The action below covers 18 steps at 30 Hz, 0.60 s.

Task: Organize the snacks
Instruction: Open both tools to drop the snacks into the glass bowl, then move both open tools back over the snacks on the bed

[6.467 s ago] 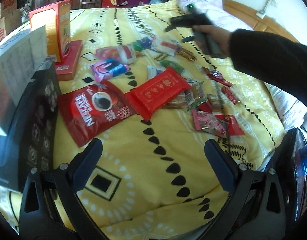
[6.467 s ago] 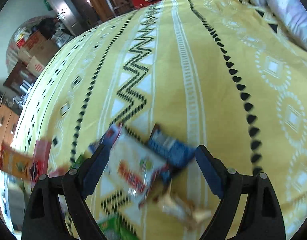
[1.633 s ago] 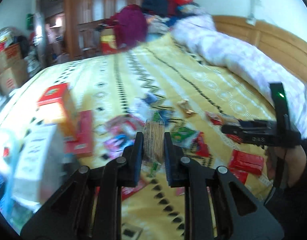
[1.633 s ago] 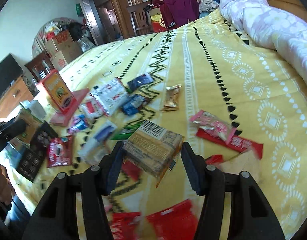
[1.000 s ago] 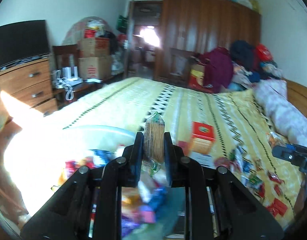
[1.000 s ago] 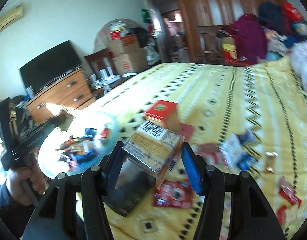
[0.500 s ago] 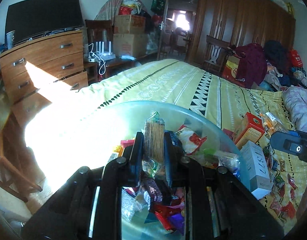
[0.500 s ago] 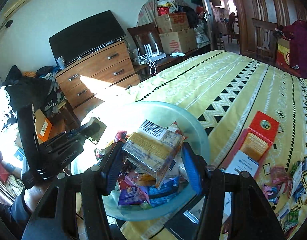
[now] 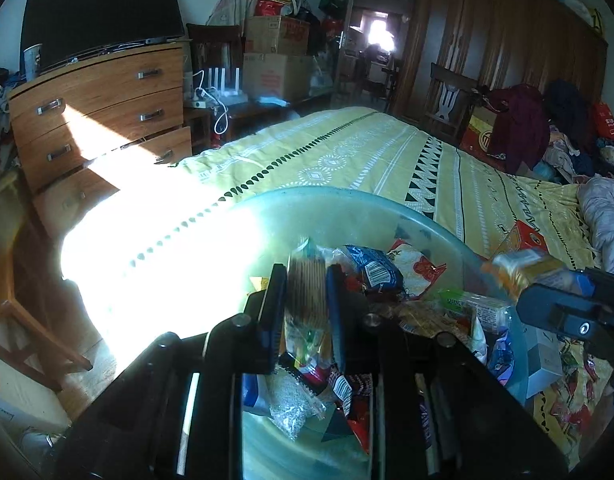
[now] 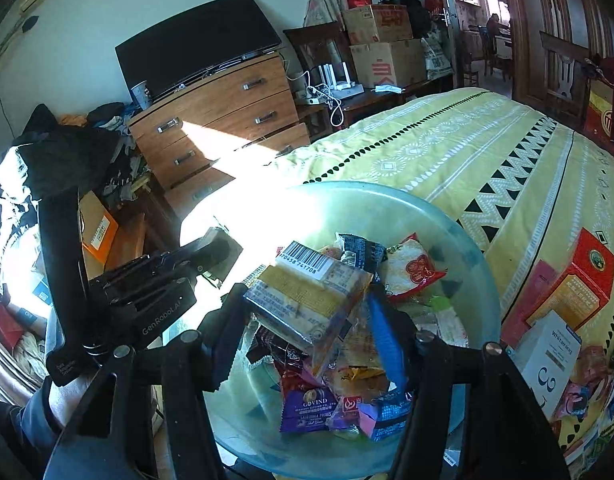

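Note:
A translucent pale-green bowl (image 9: 347, 194) (image 10: 387, 190) heaped with wrapped snacks stands at the edge of the bed. My left gripper (image 9: 305, 276) hangs over the bowl's near side. Its jaws are opening, but the pads still touch an upright, blurred cracker pack (image 9: 305, 300). My right gripper (image 10: 307, 300) is also over the bowl. Its jaws are opening around a yellow biscuit pack (image 10: 307, 292) with a barcode, tilted, its ends still against both pads. In the left wrist view, that pack (image 9: 523, 270) shows blurred at the right, above the right gripper (image 9: 555, 304). In the right wrist view, the left gripper (image 10: 215, 248) is on the left.
The bed has a yellow patterned cover (image 9: 387, 152). On it, right of the bowl, stand a red-orange box (image 10: 579, 292) and a white box (image 10: 551, 348) among loose snacks. A wooden chest of drawers (image 9: 99, 120) with a TV stands beyond. Sunlight glares on the bowl's left side.
Both grippers have swung from the snack-strewn bed to the bowl with their packs and have sunk closer to it. The biscuit pack now sits more tilted, and the cracker pack looks blurred.

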### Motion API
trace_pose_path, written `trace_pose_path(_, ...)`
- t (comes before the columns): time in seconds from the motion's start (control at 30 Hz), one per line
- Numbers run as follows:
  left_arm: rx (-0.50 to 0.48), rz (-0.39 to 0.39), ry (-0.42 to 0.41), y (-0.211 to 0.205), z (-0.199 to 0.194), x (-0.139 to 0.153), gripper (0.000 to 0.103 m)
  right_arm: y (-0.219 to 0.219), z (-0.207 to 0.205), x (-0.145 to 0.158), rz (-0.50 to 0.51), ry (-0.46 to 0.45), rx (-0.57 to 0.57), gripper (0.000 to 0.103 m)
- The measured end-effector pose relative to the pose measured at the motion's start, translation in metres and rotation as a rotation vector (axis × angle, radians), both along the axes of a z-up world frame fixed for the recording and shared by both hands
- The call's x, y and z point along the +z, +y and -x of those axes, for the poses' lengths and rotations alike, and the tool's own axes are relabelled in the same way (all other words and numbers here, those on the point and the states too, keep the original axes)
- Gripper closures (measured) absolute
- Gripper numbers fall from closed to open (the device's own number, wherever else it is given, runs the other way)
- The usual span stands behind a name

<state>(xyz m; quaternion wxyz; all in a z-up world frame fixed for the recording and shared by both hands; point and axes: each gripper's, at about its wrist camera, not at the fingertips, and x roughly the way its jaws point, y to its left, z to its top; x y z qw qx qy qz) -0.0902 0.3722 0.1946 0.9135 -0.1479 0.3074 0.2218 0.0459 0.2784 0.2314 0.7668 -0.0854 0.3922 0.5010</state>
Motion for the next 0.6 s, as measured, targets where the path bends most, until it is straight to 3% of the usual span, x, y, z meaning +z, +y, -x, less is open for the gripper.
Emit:
trace_pose_path(0.07,0.007,-0.001,0.002,0.001,0.000,0.000,0.068,-0.001,0.000,0.000,-0.001,0.000,-0.003,0.035)
trace_pose_path(0.13,0.018,-0.011,-0.002,0.000,0.003,0.001,0.047,-0.003,0.001,0.002,-0.003,-0.004,-0.008,0.029)
trace_pose_path(0.23,0.042,-0.031,-0.008,-0.002,0.006,0.005,0.024,-0.011,0.004,0.007,-0.017,-0.011,-0.026,0.024)
trace_pose_path(0.43,0.038,-0.068,-0.059,-0.019,0.014,0.020,0.016,-0.070,0.028,0.025,-0.075,-0.078,-0.097,0.019)
trace_pose_path(0.6,-0.037,-0.074,-0.111,-0.060,0.012,0.035,0.013,-0.157,0.049,0.009,-0.060,-0.095,-0.238,0.018)
